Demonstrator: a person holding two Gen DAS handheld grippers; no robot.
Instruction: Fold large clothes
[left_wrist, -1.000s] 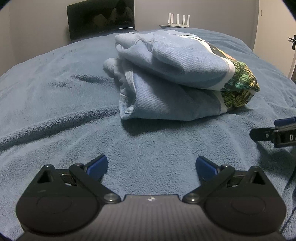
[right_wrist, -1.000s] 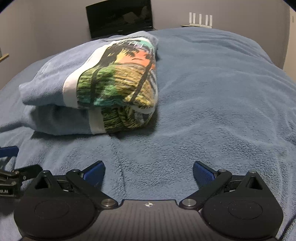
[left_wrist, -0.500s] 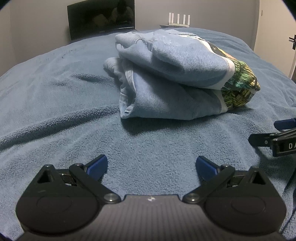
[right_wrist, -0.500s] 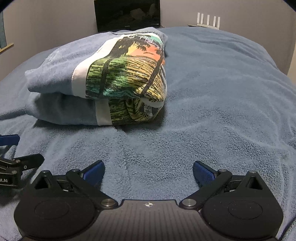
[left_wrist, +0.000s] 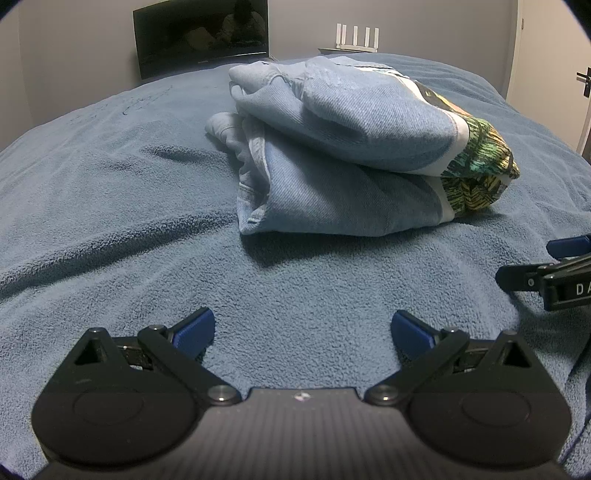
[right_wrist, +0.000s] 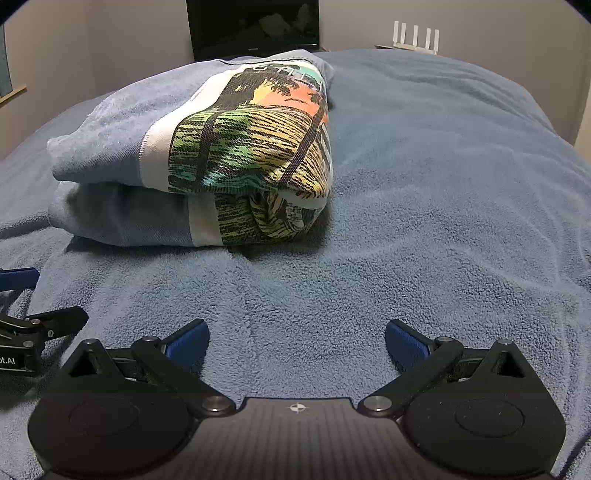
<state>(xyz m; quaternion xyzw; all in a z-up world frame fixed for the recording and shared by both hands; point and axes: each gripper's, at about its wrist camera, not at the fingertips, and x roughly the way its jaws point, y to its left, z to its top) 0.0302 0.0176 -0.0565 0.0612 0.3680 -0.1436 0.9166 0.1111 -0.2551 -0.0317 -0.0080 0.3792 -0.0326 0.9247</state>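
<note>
A light blue sweatshirt (left_wrist: 351, 155) with a colourful palm-tree print lies folded in a thick bundle on the blue blanket (left_wrist: 110, 206). It also shows in the right wrist view (right_wrist: 207, 155), print side facing me. My left gripper (left_wrist: 302, 330) is open and empty, low over the blanket, short of the bundle. My right gripper (right_wrist: 295, 338) is open and empty, also short of the bundle. Each gripper shows at the edge of the other's view: the right one (left_wrist: 554, 273) and the left one (right_wrist: 26, 314).
The blue blanket (right_wrist: 443, 184) covers the whole bed. A dark TV screen (left_wrist: 201, 33) stands against the far wall, with a white router (left_wrist: 356, 37) beside it. A door with a handle (left_wrist: 585, 79) is at the right.
Both grippers have stayed open and empty. The right gripper has moved a little closer to the bundle and turned slightly left; the left view barely changes.
</note>
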